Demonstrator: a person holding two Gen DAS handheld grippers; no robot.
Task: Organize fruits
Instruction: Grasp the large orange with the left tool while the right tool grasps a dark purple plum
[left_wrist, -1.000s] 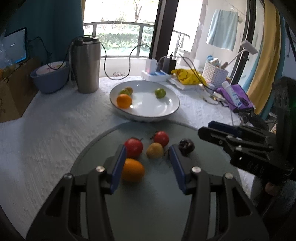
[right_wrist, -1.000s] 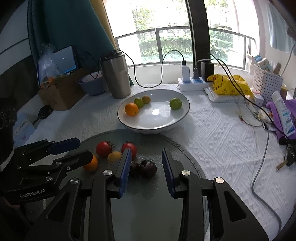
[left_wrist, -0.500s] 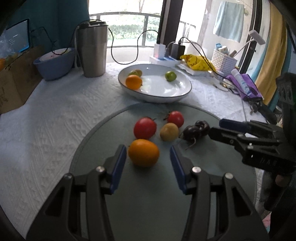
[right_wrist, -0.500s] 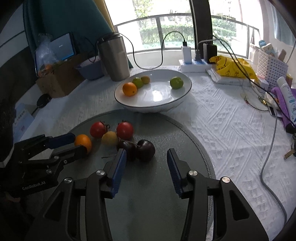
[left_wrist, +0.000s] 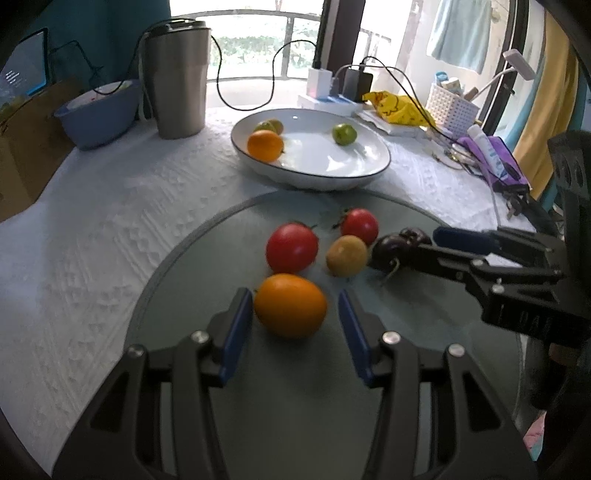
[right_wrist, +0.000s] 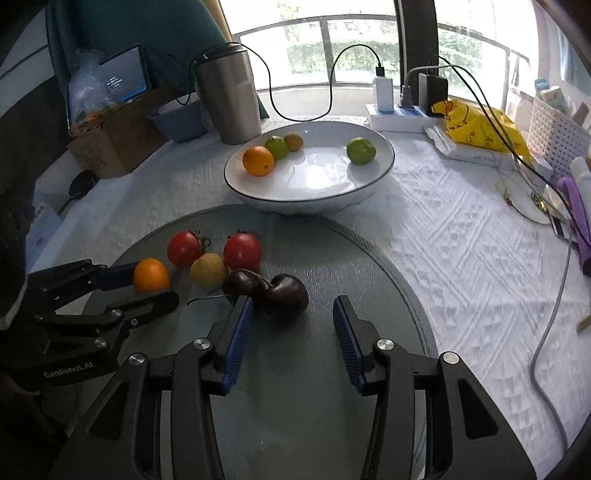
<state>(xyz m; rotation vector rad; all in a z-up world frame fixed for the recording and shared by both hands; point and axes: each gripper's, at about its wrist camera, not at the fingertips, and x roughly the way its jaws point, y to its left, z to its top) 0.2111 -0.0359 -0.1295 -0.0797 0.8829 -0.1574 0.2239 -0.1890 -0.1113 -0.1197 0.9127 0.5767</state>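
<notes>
Both grippers lowered: left gripper (left_wrist: 295, 314) fingers spread around the orange (left_wrist: 290, 304), right gripper (right_wrist: 291, 314) fingers, just widened, bracket the dark plum (right_wrist: 286, 295); grasps imminent.

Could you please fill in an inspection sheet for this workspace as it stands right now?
Surface: white textured tablecloth with a round grey mat on it.
Job's things: on the mat, an orange fruit, two red tomatoes, a yellow fruit and two dark plums; the white bowl holds one orange, two green and one yellowish fruit.
Clutter: steel tumbler, blue bowl, yellow bag, white basket, cardboard box.
Grippers: left gripper open, straddling the orange fruit; right gripper open, the nearer plum between its fingers.
Cables: black cable to the power strip; grey cable on the cloth.
Surroundings: window, balcony railing, curtains.
</notes>
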